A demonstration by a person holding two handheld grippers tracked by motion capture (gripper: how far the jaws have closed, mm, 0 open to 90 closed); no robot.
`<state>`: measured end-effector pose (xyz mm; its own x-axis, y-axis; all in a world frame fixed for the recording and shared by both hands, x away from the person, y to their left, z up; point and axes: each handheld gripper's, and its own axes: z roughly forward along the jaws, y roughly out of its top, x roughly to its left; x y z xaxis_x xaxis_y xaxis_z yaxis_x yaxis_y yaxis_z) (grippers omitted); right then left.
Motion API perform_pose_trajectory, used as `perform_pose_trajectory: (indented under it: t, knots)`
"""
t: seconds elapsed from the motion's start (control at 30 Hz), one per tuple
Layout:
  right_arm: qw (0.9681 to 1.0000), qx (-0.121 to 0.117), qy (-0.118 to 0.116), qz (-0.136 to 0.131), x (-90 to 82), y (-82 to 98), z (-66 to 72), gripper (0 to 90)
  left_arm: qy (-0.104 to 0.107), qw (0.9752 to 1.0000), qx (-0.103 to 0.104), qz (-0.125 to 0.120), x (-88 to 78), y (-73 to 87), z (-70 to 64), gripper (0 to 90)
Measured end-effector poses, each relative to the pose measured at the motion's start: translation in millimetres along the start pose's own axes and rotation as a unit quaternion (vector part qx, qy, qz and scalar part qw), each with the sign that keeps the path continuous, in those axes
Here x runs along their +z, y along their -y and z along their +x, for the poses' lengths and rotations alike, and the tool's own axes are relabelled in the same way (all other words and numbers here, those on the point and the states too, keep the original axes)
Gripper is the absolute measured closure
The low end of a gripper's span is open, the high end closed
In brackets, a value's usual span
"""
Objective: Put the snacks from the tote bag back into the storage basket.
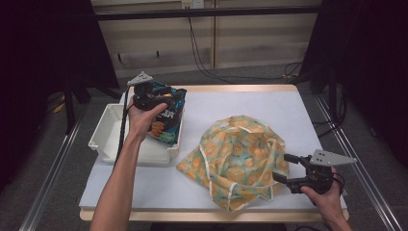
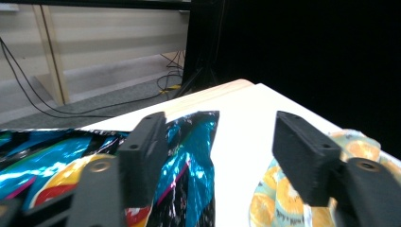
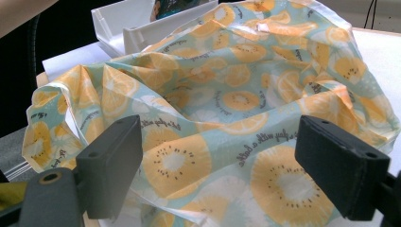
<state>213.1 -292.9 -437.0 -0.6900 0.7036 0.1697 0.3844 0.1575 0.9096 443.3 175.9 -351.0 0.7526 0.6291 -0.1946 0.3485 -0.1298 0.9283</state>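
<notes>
A blue and black snack bag point(image 1: 169, 121) stands tilted against the right wall of a white tray point(image 1: 107, 135). My left gripper point(image 1: 166, 94) hovers over the bag's top, open, with one jaw above the shiny bag point(image 2: 189, 156) and nothing between the jaws point(image 2: 220, 127). A fabric bag printed with orange slices point(image 1: 240, 154) lies crumpled on the white table cover, its mouth gaping. My right gripper point(image 1: 285, 167) is at the fabric bag's right edge, open, its jaws point(image 3: 220, 130) on either side of a fold of the cloth point(image 3: 227, 94) without closing on it.
The tray point(image 3: 137, 28) sits at the table's left side, just left of the fabric bag point(image 2: 283, 194). A wooden rim point(image 1: 231, 88) runs along the table's far edge. Cables lie on the floor behind the table point(image 1: 207, 67).
</notes>
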Motion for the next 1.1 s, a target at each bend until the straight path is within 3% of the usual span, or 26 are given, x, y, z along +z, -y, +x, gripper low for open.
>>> perform_pose_trajectory:
  t: [0.13,0.23,0.47,0.6,0.73,0.87,0.97,1.1]
  knots:
    - [1.0,0.0,0.001,-0.001,-1.0,-0.2,-0.2,15.7,-0.004,0.9997,0.02,0.013,-19.0,5.1,-7.0,63.5]
    - [1.0,0.0,0.002,-0.001,-0.9,-0.4,0.9,15.7,-0.007,0.999,0.038,0.022,-36.2,12.1,-9.5,72.6]
    - [1.0,-0.001,0.001,0.001,1.5,-0.8,2.4,15.7,-0.005,0.9973,0.049,0.055,-57.3,37.7,-8.1,77.6]
    - [1.0,-0.003,0.001,0.001,2.2,-0.7,2.2,15.7,-0.007,0.9948,0.049,0.089,-53.8,64.3,-5.9,77.8]
    - [1.0,-0.001,-0.001,0.003,2.3,-0.6,1.7,16.4,-0.009,0.992,0.042,0.119,-43.5,84.8,0.9,87.2]
    - [1.0,-0.003,-0.003,0.004,2.6,-0.2,1.4,16.5,-0.01,0.9861,0.054,0.157,-33.6,96.9,1.3,90.0]
    - [1.0,-0.001,-0.001,0.005,2.7,0.6,0.5,16.4,-0.012,0.9824,0.052,0.179,-28.7,103.8,2.6,90.0]
    - [1.0,-0.002,-0.002,0.004,2.1,0.5,0.7,16.4,-0.018,0.9799,0.049,0.192,-25.1,112.4,7.2,90.0]
